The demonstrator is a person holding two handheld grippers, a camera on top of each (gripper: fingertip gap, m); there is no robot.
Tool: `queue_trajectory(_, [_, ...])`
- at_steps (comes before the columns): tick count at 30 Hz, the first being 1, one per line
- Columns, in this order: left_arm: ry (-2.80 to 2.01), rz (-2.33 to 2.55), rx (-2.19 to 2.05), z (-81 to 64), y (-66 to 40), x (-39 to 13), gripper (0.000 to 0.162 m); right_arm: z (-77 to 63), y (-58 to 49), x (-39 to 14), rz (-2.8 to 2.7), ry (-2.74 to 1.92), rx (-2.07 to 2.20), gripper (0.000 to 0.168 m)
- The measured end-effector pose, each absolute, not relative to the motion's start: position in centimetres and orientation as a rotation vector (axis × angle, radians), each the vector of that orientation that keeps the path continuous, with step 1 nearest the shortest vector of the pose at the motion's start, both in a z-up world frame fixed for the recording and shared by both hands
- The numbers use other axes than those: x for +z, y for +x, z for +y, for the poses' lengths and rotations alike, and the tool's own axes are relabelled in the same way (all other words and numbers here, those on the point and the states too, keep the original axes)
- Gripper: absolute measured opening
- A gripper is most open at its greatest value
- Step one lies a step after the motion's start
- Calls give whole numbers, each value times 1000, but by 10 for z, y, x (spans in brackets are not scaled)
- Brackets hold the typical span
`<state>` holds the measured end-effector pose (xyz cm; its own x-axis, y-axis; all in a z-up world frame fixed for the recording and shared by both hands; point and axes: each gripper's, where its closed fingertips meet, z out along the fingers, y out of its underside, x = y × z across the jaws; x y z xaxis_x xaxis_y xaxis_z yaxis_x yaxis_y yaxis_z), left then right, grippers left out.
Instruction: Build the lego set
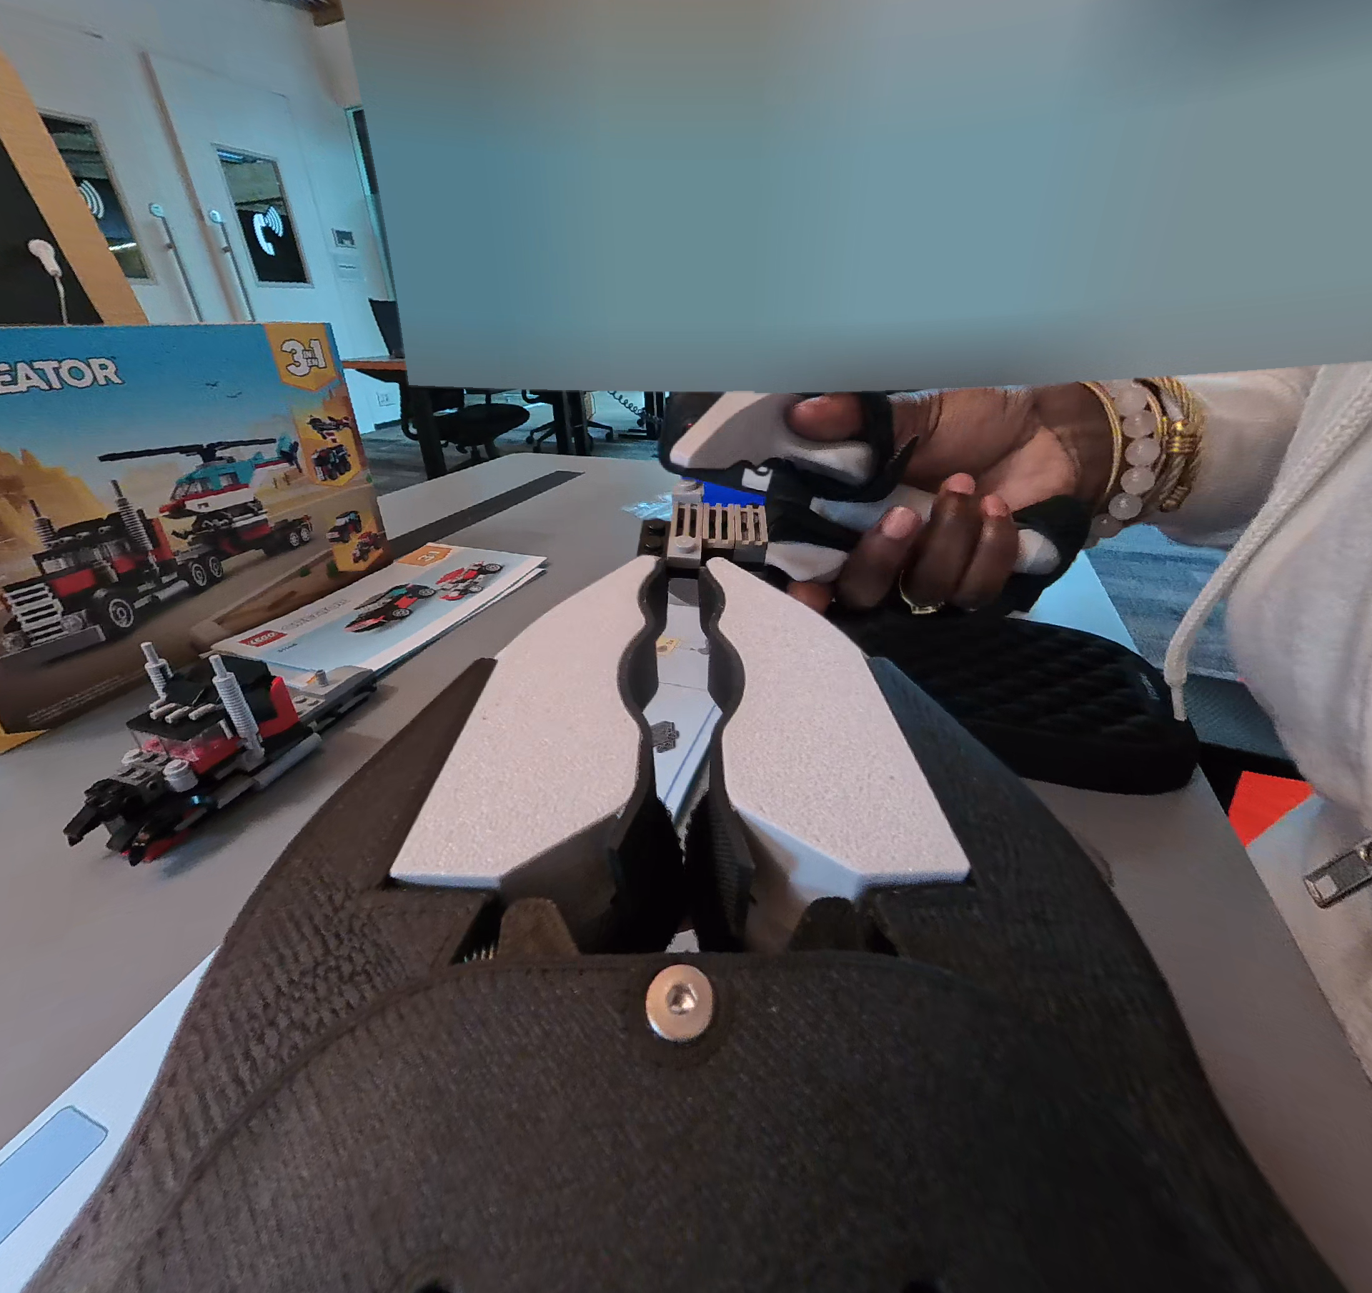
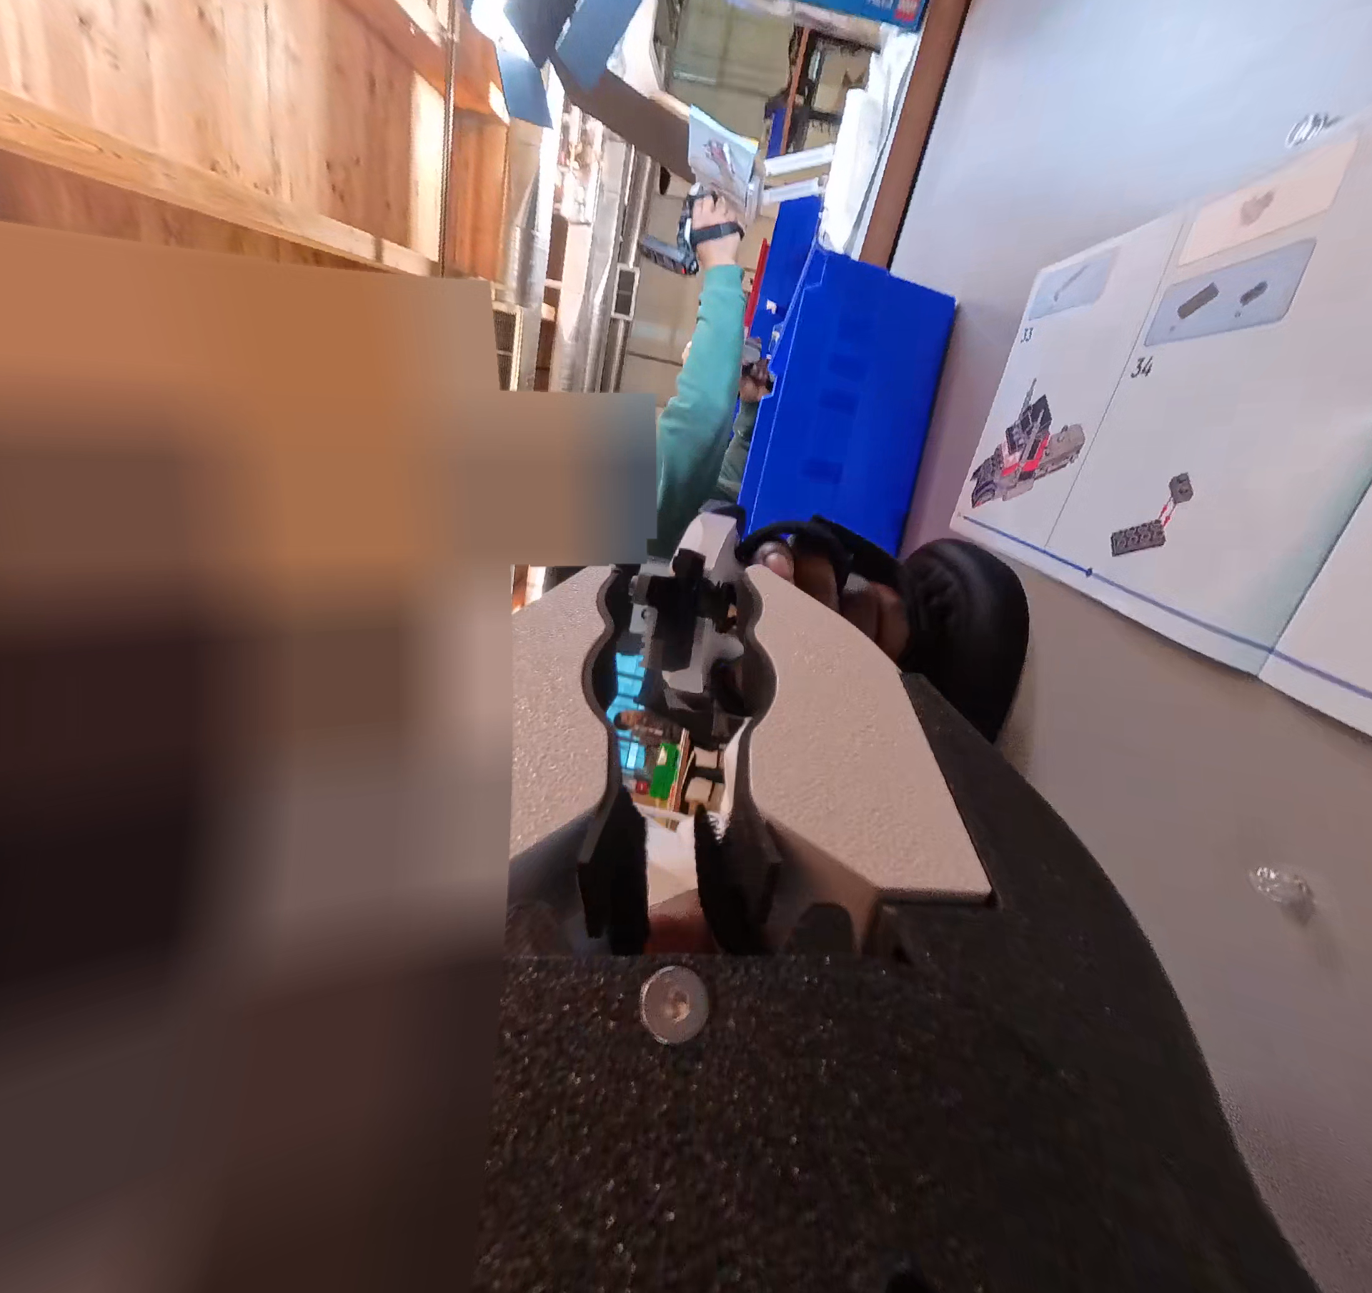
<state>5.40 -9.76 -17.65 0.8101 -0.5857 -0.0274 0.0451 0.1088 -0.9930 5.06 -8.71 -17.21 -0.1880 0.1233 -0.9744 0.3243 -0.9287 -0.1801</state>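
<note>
A small grey, tan and black lego sub-assembly with a tan grille is held in the air between both grippers. My left gripper is shut on its grey end plate at the fingertips. My right gripper, held by a hand, grips the other end from the right. In the right wrist view my right gripper is shut on the sub-assembly, and the left gripper's white finger shows just beyond. A partly built black and red truck stands on the grey table at the left.
The set's box stands at the back left, a closed booklet in front of it. An open instruction manual lies under the grippers. Nearby are a black padded rest, a blue bin and a small clear piece. Left and right tips are no more than a few centimetres apart.
</note>
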Motion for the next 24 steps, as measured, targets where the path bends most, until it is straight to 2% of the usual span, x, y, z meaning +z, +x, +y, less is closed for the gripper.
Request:
queue_trajectory(5, [-1404,499,-494,-99,57,-178,8,-91,55,-170,623,1898,-2201,27])
queue_trajectory(11, [-1407,520,-489,-99,59,-180,8,-93,56,-171,690,1883,-2179,14])
queue_trajectory(24, [-1384,537,-509,-102,62,-178,8,-97,61,-169,970,1874,-2288,12])
